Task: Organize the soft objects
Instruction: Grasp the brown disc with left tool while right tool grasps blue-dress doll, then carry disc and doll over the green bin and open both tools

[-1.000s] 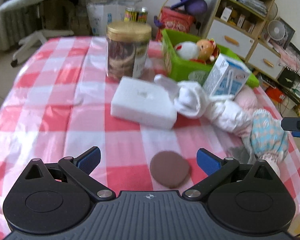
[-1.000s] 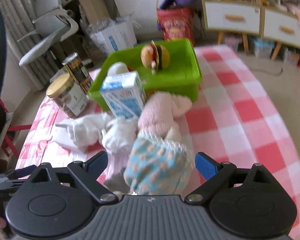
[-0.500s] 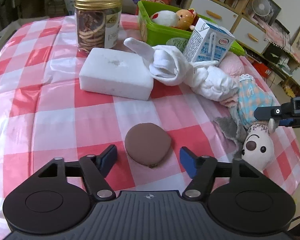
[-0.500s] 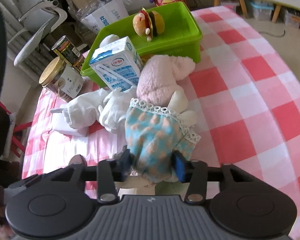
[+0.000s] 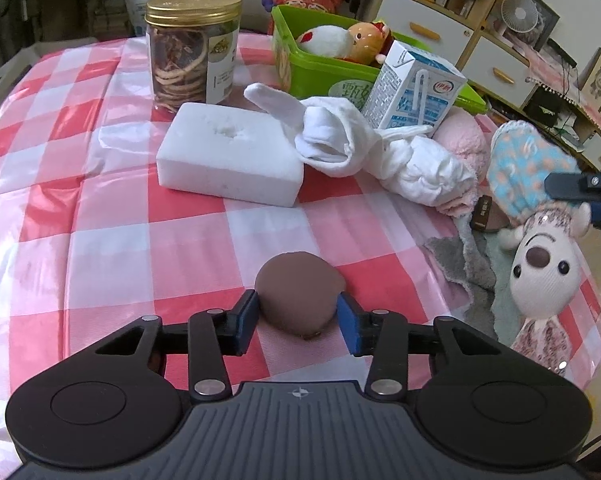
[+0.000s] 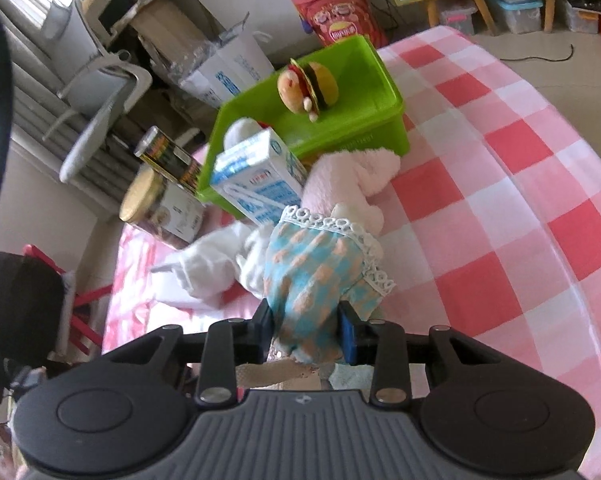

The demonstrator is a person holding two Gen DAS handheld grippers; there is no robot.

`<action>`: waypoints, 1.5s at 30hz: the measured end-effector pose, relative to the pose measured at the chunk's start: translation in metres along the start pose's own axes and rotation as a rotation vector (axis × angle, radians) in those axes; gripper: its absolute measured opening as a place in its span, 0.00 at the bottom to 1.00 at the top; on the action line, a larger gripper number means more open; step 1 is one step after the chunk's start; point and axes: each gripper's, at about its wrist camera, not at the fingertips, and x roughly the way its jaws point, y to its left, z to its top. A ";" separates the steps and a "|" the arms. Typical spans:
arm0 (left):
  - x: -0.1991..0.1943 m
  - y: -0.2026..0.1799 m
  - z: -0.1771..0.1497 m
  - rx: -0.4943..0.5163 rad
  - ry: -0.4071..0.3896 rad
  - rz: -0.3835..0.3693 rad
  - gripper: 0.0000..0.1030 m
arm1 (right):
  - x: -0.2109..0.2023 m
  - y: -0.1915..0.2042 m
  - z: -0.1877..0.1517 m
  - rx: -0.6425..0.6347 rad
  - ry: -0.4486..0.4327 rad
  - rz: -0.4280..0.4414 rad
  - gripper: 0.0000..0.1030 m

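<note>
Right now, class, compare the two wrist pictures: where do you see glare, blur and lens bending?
Left wrist view: window glare streaks the plastic tablecloth, the brown round pad is sharp, and the dressed plush mouse is smeared by motion. Right wrist view: the mouse's dress and white cloth are blurred, and the fisheye bends the table edge.

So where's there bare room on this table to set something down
Bare cloth lies left of the sponge and brown puff, below the jar. More lies right of the bin and pink plush. It is crowded where carton, socks and doll bunch beside the bin.
</note>
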 end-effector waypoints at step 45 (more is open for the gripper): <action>0.020 -0.049 0.002 0.133 -0.025 0.009 0.21 | -0.006 -0.005 0.010 0.027 -0.033 0.005 0.09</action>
